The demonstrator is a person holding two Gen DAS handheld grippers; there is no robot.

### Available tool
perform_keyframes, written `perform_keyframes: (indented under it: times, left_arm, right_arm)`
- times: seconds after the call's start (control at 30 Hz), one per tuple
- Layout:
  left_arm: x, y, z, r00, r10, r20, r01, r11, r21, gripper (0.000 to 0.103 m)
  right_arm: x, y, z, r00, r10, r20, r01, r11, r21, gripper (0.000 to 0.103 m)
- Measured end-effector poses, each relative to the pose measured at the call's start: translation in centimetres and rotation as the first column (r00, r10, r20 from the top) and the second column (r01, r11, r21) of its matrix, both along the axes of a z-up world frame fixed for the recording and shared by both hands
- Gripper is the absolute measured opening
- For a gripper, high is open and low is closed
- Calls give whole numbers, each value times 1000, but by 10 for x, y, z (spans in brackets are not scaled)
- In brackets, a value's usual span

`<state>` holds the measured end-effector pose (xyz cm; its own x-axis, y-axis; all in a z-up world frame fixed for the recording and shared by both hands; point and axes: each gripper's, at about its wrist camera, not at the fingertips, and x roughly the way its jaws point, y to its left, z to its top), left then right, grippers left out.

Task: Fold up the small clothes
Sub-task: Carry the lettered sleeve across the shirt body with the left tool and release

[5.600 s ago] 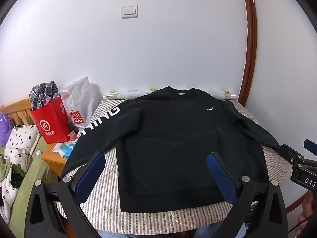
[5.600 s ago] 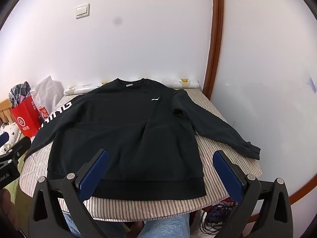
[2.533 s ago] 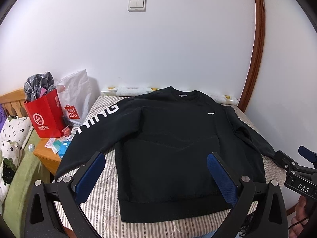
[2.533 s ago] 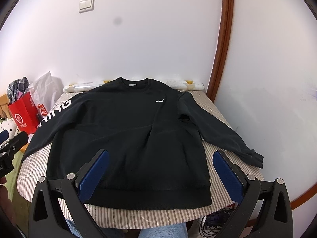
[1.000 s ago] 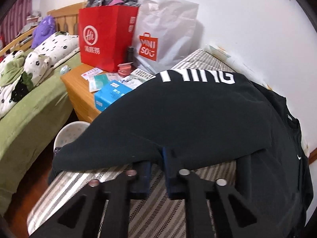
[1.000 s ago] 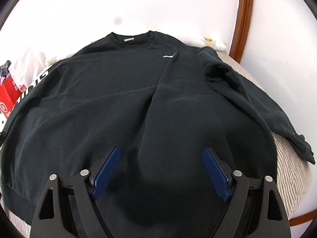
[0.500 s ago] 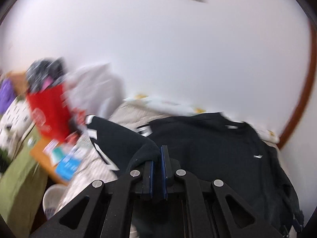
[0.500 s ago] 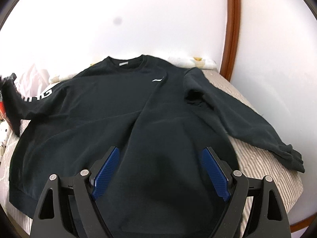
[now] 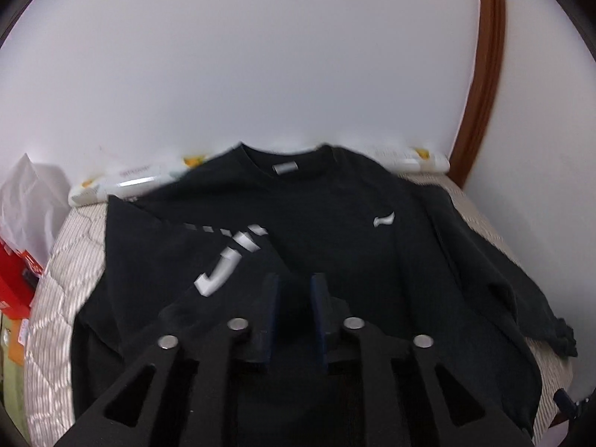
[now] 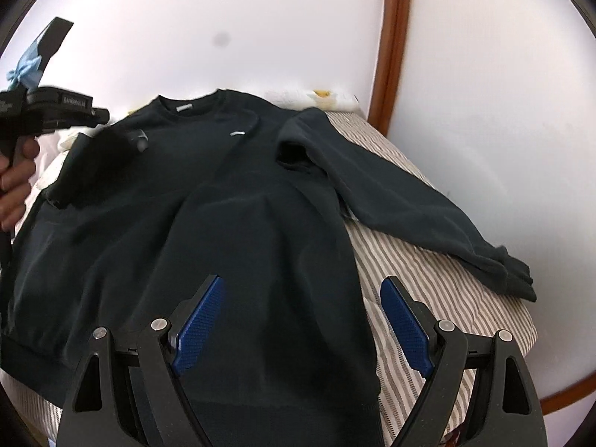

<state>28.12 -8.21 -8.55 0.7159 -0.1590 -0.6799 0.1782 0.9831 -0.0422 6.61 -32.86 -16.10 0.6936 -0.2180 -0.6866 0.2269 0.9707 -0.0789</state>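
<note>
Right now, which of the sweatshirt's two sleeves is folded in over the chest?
The lettered sleeve, the one with white print, lies folded across the black sweatshirt in front of the left claw. The plain sleeve is spread out over the striped bed.

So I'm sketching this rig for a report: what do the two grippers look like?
Both are matte black scissor-like frames with triangular cut-outs and silver round pivot pins. The right gripper has textured blue finger pads. The left gripper has darker blue pads and a white-lettered label on its body.
</note>
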Motion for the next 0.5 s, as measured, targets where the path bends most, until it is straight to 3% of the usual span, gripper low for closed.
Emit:
perform_keyframes:
  times: [0.13, 0.33, 0.5]
  left_arm:
    - [-17, -3, 2, 1000, -6, 21, 6, 1000, 11, 52]
    - [-35, 50, 15, 997, 64, 43, -64, 998, 13, 62]
    - [-49, 136, -7, 973, 232, -15, -231, 972, 48, 68]
  right_arm:
    - [8, 4, -1, 1000, -4, -11, 4, 1000, 0, 85]
    - [31, 41, 9, 997, 74, -8, -74, 997, -28, 85]
    - [65, 91, 14, 982, 189, -17, -189, 981, -36, 85]
